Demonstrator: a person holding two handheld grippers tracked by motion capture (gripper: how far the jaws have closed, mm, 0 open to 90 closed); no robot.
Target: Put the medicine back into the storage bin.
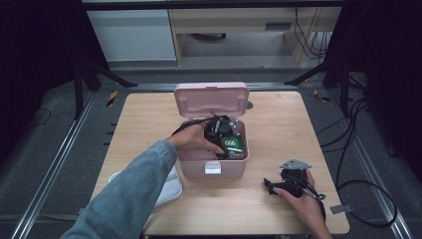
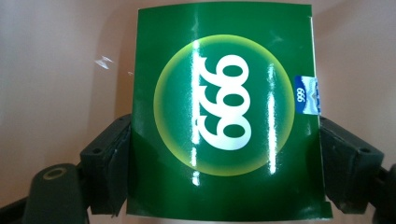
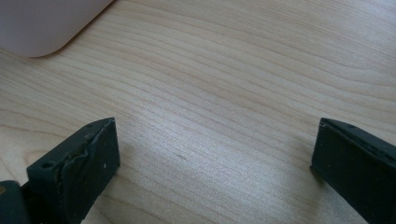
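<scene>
While the left tongs grip one green packet marked 999 by its two side edges, it hangs inside the single open pink box on the desk. Right tongs rest on the desk well apart, jaws wide and empty. One white tray lies left of the box.

Box sits mid-bench, lid hinged up at its far side. Packet is inside the box, toward its right wall, between the fingers of the left gripper, which reaches in from the left. Tray lies at the near-left bench edge, just left of the box. Right gripper rests on the bench near-right of the box, well apart.
</scene>
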